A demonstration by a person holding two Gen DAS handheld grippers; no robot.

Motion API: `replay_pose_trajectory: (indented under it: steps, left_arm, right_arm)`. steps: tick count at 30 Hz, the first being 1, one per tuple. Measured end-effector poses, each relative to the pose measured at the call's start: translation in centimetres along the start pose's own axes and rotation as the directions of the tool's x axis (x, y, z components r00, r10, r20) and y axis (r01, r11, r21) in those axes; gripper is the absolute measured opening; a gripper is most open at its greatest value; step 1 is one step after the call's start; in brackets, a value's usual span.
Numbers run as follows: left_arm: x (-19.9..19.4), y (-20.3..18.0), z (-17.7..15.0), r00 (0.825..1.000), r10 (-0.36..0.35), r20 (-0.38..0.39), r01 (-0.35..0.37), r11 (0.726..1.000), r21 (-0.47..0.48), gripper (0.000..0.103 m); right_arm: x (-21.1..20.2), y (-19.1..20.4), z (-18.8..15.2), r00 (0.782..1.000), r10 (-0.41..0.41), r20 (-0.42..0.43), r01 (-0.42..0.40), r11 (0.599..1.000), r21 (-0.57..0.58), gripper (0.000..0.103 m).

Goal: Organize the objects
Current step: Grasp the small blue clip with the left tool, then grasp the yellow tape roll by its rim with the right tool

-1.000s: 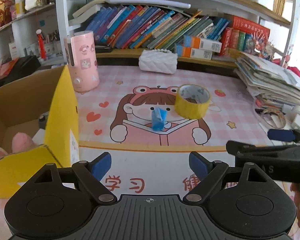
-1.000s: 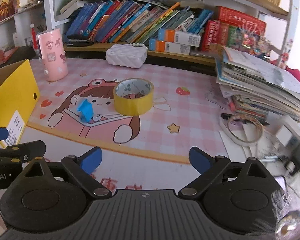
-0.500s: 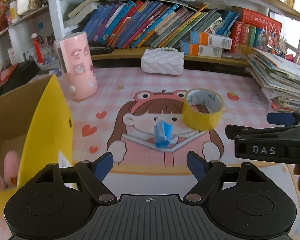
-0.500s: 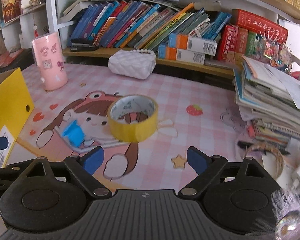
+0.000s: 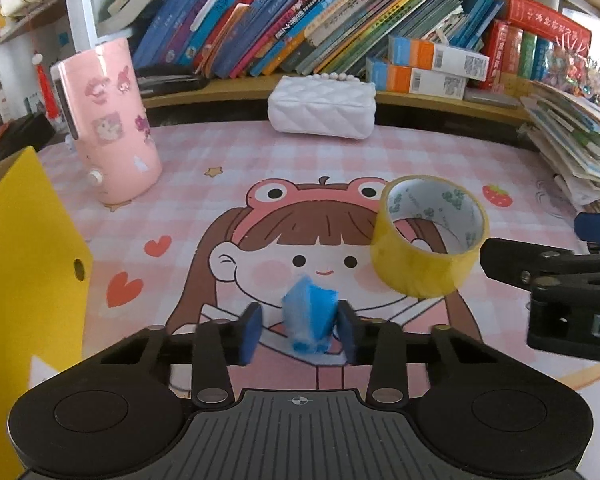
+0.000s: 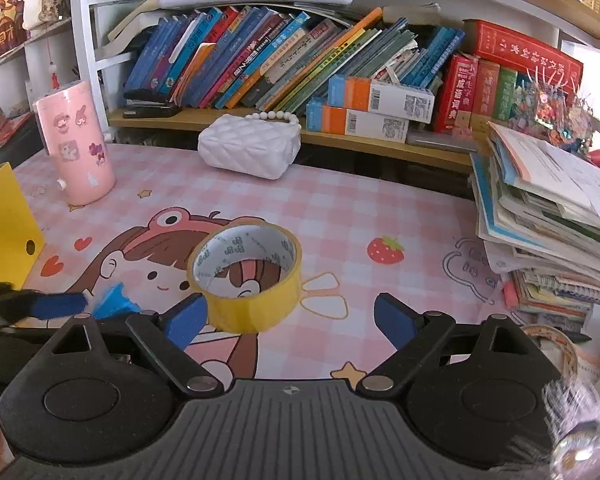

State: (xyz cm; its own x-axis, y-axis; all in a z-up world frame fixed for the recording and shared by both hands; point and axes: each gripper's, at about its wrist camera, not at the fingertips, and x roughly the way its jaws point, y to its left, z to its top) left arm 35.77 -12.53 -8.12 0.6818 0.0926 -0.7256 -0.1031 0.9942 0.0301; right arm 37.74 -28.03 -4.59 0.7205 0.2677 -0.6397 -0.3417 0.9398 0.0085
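Nearest, the left gripper (image 5: 299,330) brackets a small crumpled blue wrapper (image 5: 310,316) on the pink cartoon desk mat (image 5: 260,168); its blue pads (image 5: 252,330) are partly closed, the right pad touching or nearly touching the wrapper, the left pad clear of it, so nothing is clamped yet. Just right of the wrapper sits a yellow tape roll (image 6: 246,276). The right gripper (image 6: 288,320) is spread wide around the roll's near side, its left pad at the roll's wall, the other well apart. Left of the wrapper stands a yellow cardboard box (image 5: 24,280), the likely destination. Farther back are a pink sticker-covered tumbler (image 5: 108,120) and a white quilted purse (image 5: 322,108).

Likely risks: the light wrapper may slide or squash sideways under uneven pad contact; the two grippers work close together and could collide, or knock the roll.
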Motion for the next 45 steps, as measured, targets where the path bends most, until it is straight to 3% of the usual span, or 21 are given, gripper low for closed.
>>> replay_pose_trajectory:
  steps: [1,7,10,19,24,26,33,45]
  left_arm:
    - [0.1,0.1,0.0,1.0,-0.005,-0.001,0.005,1.0,0.0,0.024]
    - [-2.4,1.6,-0.1,0.999,0.007,0.04,-0.006,1.0,-0.012,0.023]
    - [-4.1,2.3,-0.4,0.999,0.01,0.04,-0.01,1.0,-0.003,0.023]
    - [-7.4,2.8,-2.2,1.0,-0.017,0.018,0.017,1.0,0.02,0.023]
    - [-8.1,3.2,-2.4,1.0,-0.018,0.024,0.018,1.0,0.008,0.023]
    - [-8.3,3.4,-2.4,0.999,-0.022,0.028,0.022,1.0,0.001,0.023]
    - [-9.2,3.5,-2.8,0.998,-0.05,0.049,0.05,0.999,-0.006,0.023]
    - [-12.0,4.5,-4.6,0.987,-0.127,0.093,0.129,0.991,-0.017,0.023]
  right_arm:
    - [0.1,0.1,0.1,1.0,0.004,0.002,-0.004,1.0,-0.003,0.091]
    - [1.2,0.9,0.3,0.999,0.047,0.015,-0.046,0.998,-0.03,0.098]
    - [3.0,1.5,0.6,0.998,0.066,-0.007,-0.066,0.997,-0.032,0.103]
    - [9.3,3.0,0.6,0.992,0.08,-0.097,-0.09,0.991,-0.102,0.103]
    - [10.3,2.7,1.0,0.994,0.067,-0.091,-0.074,0.994,-0.08,0.088]
    - [10.3,2.5,1.2,0.993,0.066,-0.1,-0.073,0.995,-0.063,0.088]
    - [6.8,1.6,1.1,0.996,0.069,-0.062,-0.068,0.998,0.018,0.088]
    - [-2.5,2.5,-1.2,0.999,0.041,0.0,-0.041,0.998,0.04,0.087]
